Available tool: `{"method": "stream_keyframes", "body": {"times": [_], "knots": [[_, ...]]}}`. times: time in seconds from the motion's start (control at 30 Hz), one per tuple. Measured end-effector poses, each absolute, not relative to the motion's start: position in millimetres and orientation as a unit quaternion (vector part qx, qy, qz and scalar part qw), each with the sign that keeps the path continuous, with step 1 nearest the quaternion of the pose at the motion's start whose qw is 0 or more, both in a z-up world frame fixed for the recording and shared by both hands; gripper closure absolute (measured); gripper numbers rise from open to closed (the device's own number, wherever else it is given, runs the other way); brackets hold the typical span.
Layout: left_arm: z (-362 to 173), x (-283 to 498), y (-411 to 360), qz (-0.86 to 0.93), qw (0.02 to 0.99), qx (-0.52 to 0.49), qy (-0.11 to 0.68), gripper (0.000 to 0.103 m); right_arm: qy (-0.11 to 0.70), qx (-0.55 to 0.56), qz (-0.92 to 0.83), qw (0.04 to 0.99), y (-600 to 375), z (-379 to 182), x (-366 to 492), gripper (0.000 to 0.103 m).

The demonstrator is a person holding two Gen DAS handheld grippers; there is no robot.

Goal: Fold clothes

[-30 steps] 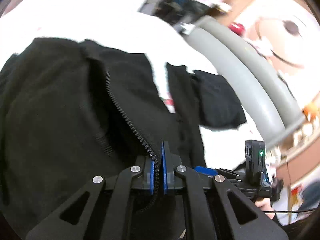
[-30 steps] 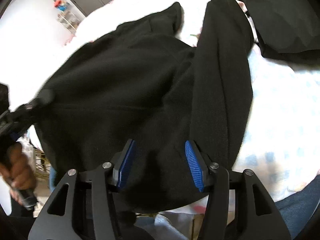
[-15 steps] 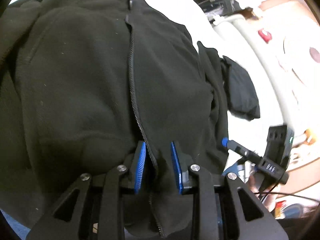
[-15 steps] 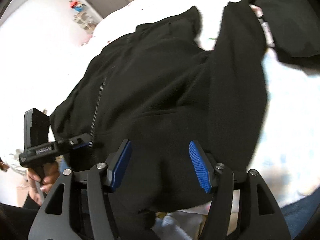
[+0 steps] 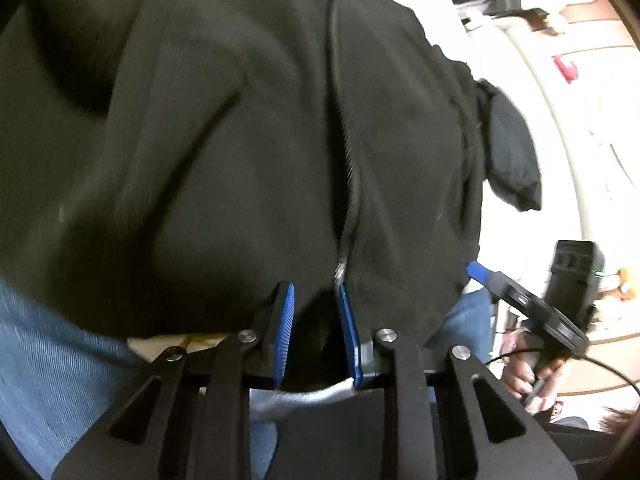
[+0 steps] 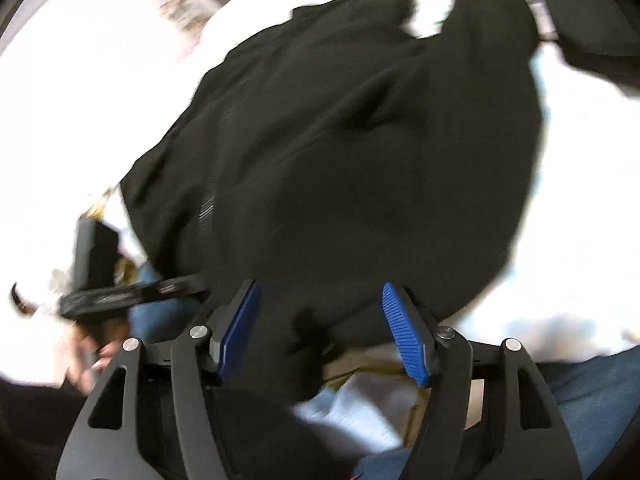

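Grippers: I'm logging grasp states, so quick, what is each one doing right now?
Left gripper: open, hem of the black jacket between its pads, not clamped.
Right gripper: open wide, over the jacket's hem, holding nothing.

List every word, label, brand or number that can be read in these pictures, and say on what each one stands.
None can be read.
Other tongs' handle, right wrist view: a light marking, too blurred to read.
Red sign on the wall, left wrist view: too small to read.
Black jacket: no print or label shows.
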State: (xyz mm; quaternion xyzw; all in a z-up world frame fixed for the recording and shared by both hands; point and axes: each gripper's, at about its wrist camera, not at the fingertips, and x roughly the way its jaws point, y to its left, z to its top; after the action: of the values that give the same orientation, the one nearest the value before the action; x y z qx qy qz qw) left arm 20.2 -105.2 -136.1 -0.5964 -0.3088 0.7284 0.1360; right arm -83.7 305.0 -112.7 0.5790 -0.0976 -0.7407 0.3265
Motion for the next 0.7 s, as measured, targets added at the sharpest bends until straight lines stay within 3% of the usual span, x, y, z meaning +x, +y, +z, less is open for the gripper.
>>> {"method": "stream_keyframes", "body": {"times": [0.07,0.1,0.33,0.5,0.53,0.6,0.63,0.67,0.7], "knots": [[-141.7,27.3,-109.9,0.726,0.111,-0.598,-0.322,0.051,-0.088,0.589,-0.729,0.337,293.2,-118.6,-77.0,0.035],[-145.1,32.5,-114.2,0.722,0.097,-0.599,-0.332,0.048,-0.088,0.600,-0.722,0.333,289.9,-125.0,-75.7,0.035],[-175.1,53.1,-126.7,0.687,0.049,-0.622,-0.371,0.047,-0.104,0.658,-0.677,0.312,272.2,-164.9,-72.8,0.035],[-201.3,48.1,-123.3,0.678,0.020,-0.614,-0.405,0.036,-0.144,0.646,-0.677,0.322,270.7,-176.3,-81.4,0.033],[-201.6,48.3,-123.1,0.679,0.026,-0.609,-0.409,0.036,-0.148,0.645,-0.676,0.326,269.3,-177.7,-82.2,0.035],[-199.1,49.0,-123.1,0.684,0.042,-0.597,-0.417,0.055,-0.156,0.641,-0.673,0.334,266.7,-180.7,-83.8,0.045],[-192.2,49.8,-122.2,0.694,0.050,-0.589,-0.411,0.069,-0.160,0.639,-0.672,0.337,265.3,-182.2,-84.6,0.061],[-181.1,51.8,-120.6,0.711,0.055,-0.579,-0.396,0.082,-0.164,0.638,-0.671,0.341,264.0,-183.7,-85.5,0.066],[-169.3,54.3,-118.8,0.728,0.059,-0.569,-0.379,0.086,-0.169,0.636,-0.669,0.345,262.7,-185.1,-86.3,0.074]]}}
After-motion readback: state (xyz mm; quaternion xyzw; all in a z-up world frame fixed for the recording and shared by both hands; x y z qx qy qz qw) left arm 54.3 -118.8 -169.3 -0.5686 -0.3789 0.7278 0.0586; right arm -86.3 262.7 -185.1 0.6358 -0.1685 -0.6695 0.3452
